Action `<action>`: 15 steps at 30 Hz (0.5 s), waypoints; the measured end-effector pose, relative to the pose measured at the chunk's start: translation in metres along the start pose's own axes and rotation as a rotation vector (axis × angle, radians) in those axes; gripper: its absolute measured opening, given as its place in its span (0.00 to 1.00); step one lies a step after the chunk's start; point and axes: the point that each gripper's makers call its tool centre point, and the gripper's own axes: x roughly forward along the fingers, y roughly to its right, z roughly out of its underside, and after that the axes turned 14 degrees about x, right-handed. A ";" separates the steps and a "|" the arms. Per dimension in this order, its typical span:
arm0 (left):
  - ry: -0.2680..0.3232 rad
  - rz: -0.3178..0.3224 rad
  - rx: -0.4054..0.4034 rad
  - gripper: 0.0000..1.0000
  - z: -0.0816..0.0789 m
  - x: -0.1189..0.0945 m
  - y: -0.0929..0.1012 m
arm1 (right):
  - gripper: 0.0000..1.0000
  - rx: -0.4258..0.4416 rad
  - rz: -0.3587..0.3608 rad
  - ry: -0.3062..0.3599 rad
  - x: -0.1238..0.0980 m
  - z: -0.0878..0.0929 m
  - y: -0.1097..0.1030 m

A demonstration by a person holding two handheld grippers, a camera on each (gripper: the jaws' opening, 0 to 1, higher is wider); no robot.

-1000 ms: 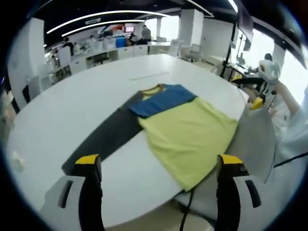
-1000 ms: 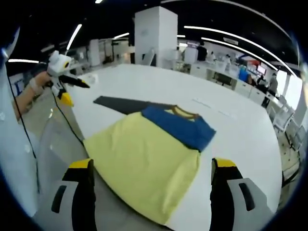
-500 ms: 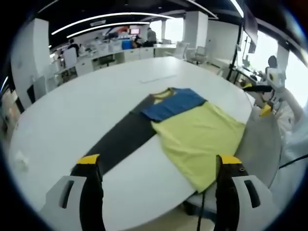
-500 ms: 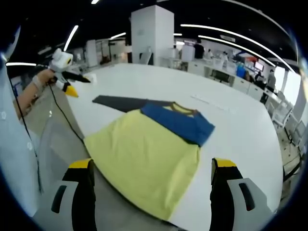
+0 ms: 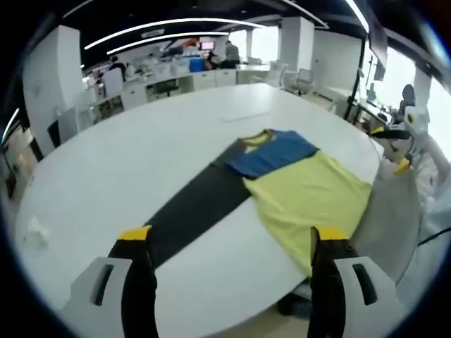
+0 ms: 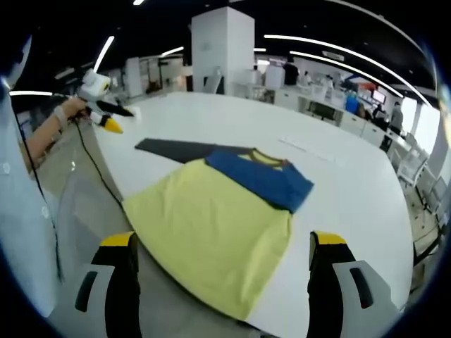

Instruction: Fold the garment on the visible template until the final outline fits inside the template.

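In the left gripper view, your left gripper hung released above the near edge of the white table, its two yellow-tipped jaws wide apart with nothing between them. The shirt lay flat near the table's right edge, its blue upper part toward the far side and its yellow lower part running to the near-right edge, where the hem seemed to hang slightly over, though the fisheye bend made that hard to judge. The dark template stretched as a long strip from under the shirt's blue part toward the near-left edge, ending just beside your left jaw. A crumpled white scrap sat near the left edge of the table. Your right gripper was off the table's right edge, held in a hand.

In the right gripper view, your right gripper was also released, jaws spread and empty, over the near edge of the table. The shirt lay straight ahead with its yellow part nearest and its hem at the near edge. The template showed as a dark strip reaching out from under the blue part toward the left edge. Your left gripper hung well off that left edge, held in a hand.
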 end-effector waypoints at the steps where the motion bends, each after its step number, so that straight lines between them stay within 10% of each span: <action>1: -0.001 -0.002 -0.002 0.85 0.002 0.001 -0.003 | 1.00 0.000 0.000 0.001 0.000 0.000 0.000; 15: -0.008 -0.065 -0.060 0.77 0.019 0.004 -0.041 | 1.00 0.009 0.010 0.002 -0.002 0.000 0.000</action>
